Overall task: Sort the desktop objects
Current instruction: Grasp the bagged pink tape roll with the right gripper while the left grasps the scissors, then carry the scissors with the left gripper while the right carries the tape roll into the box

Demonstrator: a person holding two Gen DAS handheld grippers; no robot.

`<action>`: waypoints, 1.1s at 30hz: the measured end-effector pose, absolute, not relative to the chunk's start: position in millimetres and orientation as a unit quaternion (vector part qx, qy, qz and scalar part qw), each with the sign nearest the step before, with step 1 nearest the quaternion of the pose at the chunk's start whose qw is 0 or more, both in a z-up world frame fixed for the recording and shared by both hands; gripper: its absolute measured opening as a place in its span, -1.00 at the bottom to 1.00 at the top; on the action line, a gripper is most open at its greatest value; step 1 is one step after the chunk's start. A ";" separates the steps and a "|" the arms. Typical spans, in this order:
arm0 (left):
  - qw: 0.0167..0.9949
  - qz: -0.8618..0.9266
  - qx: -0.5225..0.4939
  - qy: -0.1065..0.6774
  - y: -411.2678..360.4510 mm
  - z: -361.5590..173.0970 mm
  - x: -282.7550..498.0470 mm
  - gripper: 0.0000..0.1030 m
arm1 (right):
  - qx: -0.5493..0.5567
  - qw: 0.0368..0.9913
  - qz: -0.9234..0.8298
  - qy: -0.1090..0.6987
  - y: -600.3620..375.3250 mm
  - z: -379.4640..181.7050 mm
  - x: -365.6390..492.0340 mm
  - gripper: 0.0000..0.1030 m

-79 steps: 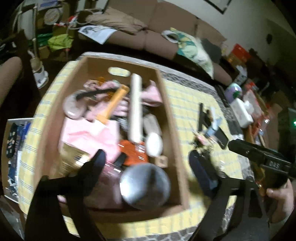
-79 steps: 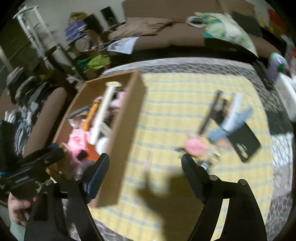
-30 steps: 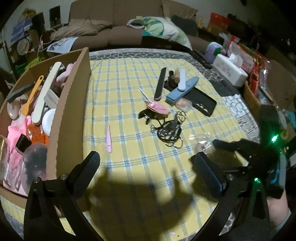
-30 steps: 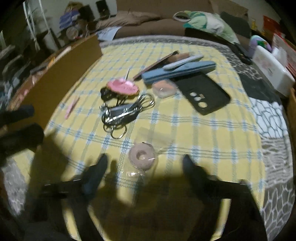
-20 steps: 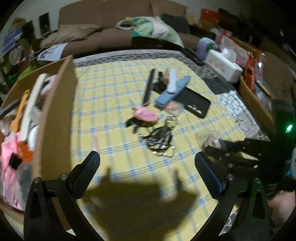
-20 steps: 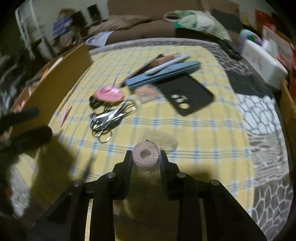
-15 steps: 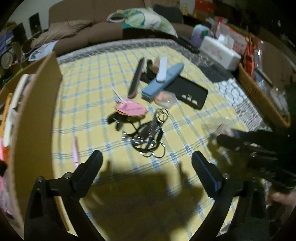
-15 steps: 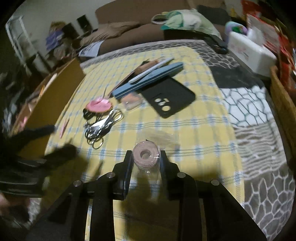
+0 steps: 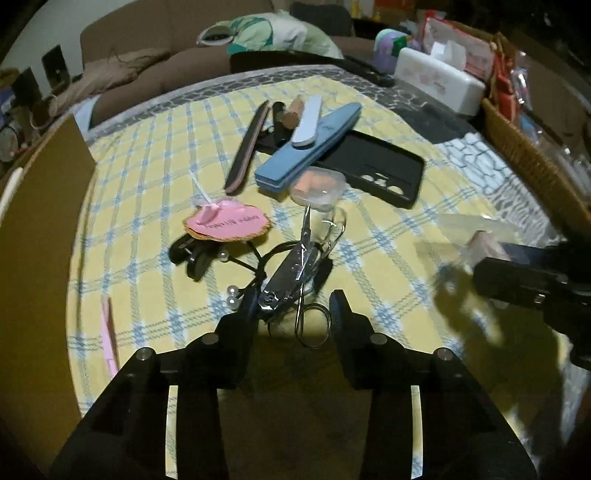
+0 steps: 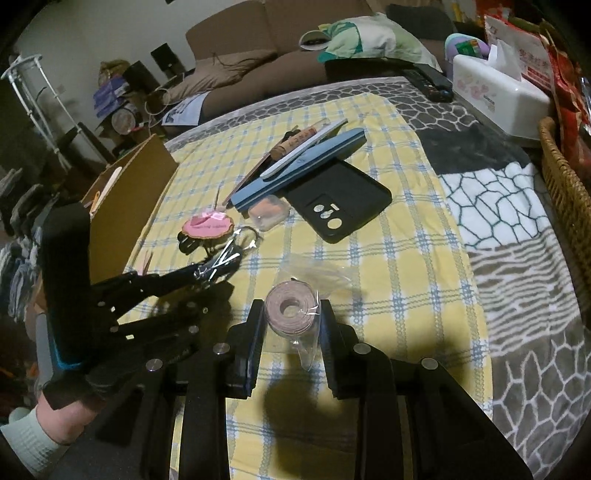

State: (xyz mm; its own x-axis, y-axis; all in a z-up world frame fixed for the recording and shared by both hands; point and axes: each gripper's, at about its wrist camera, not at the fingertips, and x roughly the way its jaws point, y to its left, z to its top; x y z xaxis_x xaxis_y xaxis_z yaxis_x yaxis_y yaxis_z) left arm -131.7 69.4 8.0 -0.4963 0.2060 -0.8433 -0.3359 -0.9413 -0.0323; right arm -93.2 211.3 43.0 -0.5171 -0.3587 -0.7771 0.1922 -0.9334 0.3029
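L tool (image 9: 293,308) closing round scissors (image 9: 308,291); R tool (image 10: 291,319) grips tape roll (image 10: 290,308).

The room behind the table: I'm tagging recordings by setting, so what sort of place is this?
Most likely a lived-in home living room: a brown sofa with a pillow stands behind the checked tablecloth, a tissue box sits at the table's edge, and household clutter fills the corner.

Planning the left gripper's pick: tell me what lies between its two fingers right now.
In the left wrist view, the left gripper is closing around the metal nail clipper and the loop handles of the small scissors.
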 end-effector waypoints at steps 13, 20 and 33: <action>0.174 0.874 -0.453 -0.039 5.9 74.0 -106.3 -0.30 | 0.448 0.183 -0.870 -0.095 190.5 65.3 -87.6 -0.45; 0.161 0.890 -0.422 -0.059 -48.9 130.0 -92.6 -0.30 | 0.415 0.226 -0.878 -0.069 142.0 111.4 -76.8 -0.45; 0.065 0.900 -0.420 -0.090 -204.1 157.9 -75.7 -0.29 | 0.419 0.330 -0.846 -0.001 -29.7 145.0 -72.6 -0.45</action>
